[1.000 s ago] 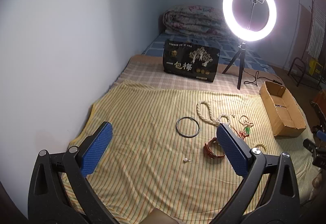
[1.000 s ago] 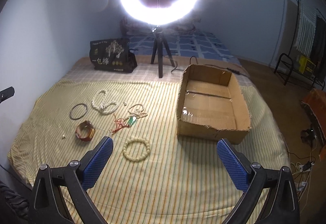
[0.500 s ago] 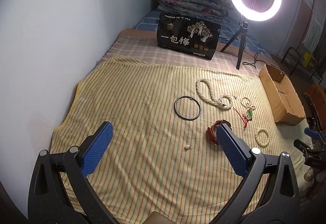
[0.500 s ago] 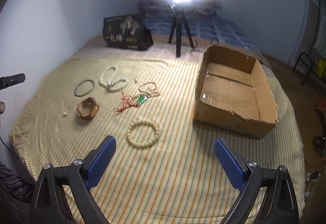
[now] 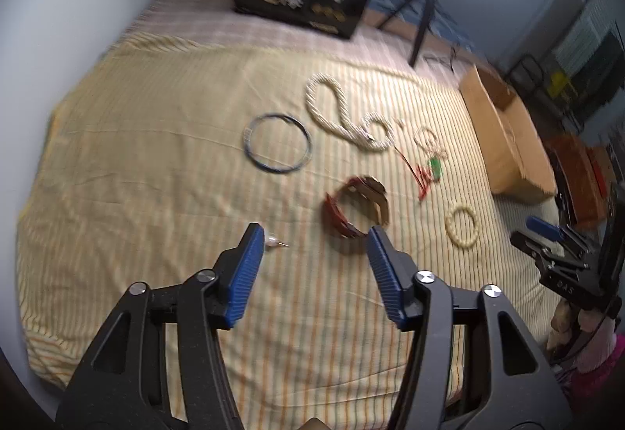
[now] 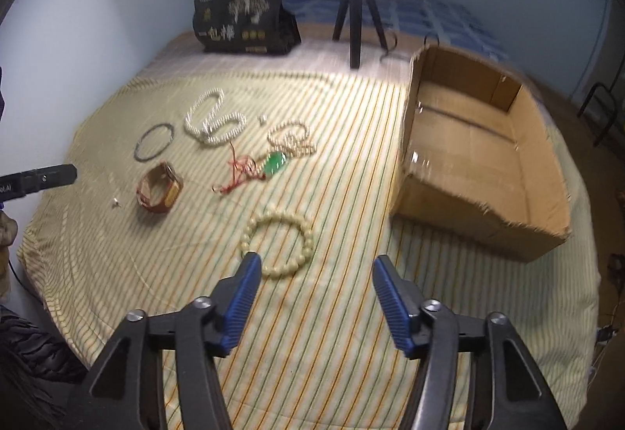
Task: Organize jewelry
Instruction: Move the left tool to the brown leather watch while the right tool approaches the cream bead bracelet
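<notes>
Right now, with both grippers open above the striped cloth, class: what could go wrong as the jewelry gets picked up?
1. The tiny earring lies right by the left gripper; its wide pads could nudge it or miss it.
2. The red cord of the green pendant lies close to the pearl necklace; lifting one might drag the other.
3. The right gripper sits off-centre from the bead bracelet, so closing now could miss it.
</notes>
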Action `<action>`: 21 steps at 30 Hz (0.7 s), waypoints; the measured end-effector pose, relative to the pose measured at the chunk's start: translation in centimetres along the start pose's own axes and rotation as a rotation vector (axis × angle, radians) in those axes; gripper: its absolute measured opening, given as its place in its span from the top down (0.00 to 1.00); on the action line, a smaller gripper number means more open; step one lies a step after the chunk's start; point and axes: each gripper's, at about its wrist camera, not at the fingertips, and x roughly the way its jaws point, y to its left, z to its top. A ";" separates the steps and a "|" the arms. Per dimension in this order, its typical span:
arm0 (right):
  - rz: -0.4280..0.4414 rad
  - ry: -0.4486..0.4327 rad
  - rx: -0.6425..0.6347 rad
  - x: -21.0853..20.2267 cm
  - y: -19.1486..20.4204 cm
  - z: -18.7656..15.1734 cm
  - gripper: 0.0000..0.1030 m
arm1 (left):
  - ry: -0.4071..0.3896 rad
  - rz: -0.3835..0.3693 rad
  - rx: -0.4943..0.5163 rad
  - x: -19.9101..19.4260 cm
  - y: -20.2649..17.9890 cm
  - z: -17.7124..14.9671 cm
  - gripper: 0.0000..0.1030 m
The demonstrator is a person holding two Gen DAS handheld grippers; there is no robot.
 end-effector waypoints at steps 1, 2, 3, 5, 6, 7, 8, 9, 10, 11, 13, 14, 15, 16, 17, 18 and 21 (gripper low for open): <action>-0.002 0.007 -0.002 0.3 0.0 0.0 0.43 | 0.007 0.000 0.009 0.4 -0.5 0.1 0.46; -0.003 0.014 -0.003 0.6 0.0 0.1 0.44 | 0.011 0.006 0.014 0.7 -0.8 0.2 0.46; 0.000 0.021 -0.002 0.9 0.0 0.1 0.44 | 0.010 0.011 0.018 1.0 -1.1 0.3 0.46; 0.010 0.037 -0.001 1.4 0.1 0.3 0.50 | 0.012 0.021 0.025 1.6 -1.6 0.8 0.46; 0.015 0.045 -0.004 1.7 0.2 0.4 0.52 | 0.015 0.027 0.030 1.9 -1.6 1.1 0.46; 0.017 0.051 -0.009 2.0 0.3 0.6 0.54 | 0.019 0.033 0.040 2.3 -1.8 1.3 0.46; 0.018 0.054 -0.014 2.1 0.4 0.7 0.54 | 0.024 0.038 0.047 2.7 -1.8 1.5 0.46; 0.020 0.058 -0.024 2.4 0.6 0.9 0.56 | 0.034 0.045 0.052 3.4 -1.9 1.8 0.46; 0.021 0.060 -0.028 2.6 0.7 1.0 0.58 | 0.044 0.047 0.050 3.9 -1.8 1.9 0.46; 0.022 0.065 -0.029 2.9 0.8 1.2 0.59 | 0.055 0.045 0.045 4.4 -1.7 2.1 0.46; 0.026 0.070 -0.022 3.2 0.7 1.3 0.61 | 0.073 0.044 0.041 5.3 -1.5 2.3 0.50; 0.029 0.073 -0.016 3.4 0.7 1.4 0.61 | 0.080 0.041 0.041 5.6 -1.6 2.4 0.53; 0.032 0.077 -0.011 3.6 0.7 1.4 0.63 | 0.089 0.037 0.042 6.1 -1.6 2.5 0.53; 0.035 0.083 -0.007 3.8 0.7 1.5 0.64 | 0.095 0.037 0.043 6.4 -1.6 2.5 0.53; 0.036 0.087 -0.006 4.0 0.6 1.5 0.64 | 0.099 0.038 0.044 6.6 -1.6 2.5 0.53; 0.037 0.090 -0.005 4.1 0.6 1.4 0.65 | 0.107 0.034 0.039 7.0 -1.5 2.6 0.54; 0.036 0.101 -0.002 4.7 0.7 1.4 0.66 | 0.130 0.017 0.024 7.6 -1.3 2.8 0.61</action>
